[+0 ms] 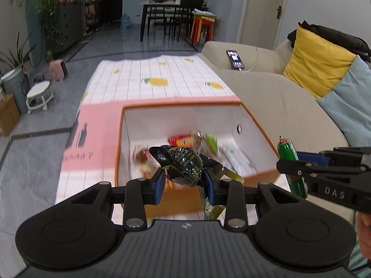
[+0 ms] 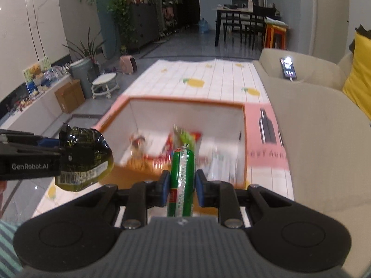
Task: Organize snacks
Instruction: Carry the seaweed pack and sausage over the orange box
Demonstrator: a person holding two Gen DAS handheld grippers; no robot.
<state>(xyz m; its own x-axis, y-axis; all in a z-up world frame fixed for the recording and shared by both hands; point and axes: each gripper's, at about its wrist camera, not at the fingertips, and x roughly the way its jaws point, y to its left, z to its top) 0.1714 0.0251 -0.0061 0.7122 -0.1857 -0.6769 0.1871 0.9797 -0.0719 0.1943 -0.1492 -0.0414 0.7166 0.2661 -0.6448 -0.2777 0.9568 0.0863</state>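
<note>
An open orange box (image 1: 180, 106) with white inner walls stands on the tablecloth and holds several snack packets (image 1: 185, 140). My left gripper (image 1: 184, 180) is shut on a black and olive snack pouch (image 1: 180, 162), held above the box's near edge. My right gripper (image 2: 181, 181) is shut on a green sausage stick (image 2: 182, 173), also held above the box's (image 2: 185, 102) near edge. The right gripper and the sausage (image 1: 291, 162) show at the right of the left wrist view. The left gripper and the pouch (image 2: 83, 157) show at the left of the right wrist view.
The box lies on its pink lid (image 1: 97, 134) on a low table with a white lemon-print cloth (image 1: 157, 81). A beige sofa (image 1: 278, 97) with a phone (image 1: 235, 59) and yellow cushion (image 1: 317, 64) runs along the right. A white stool (image 1: 38, 95) and bin stand on the floor at left.
</note>
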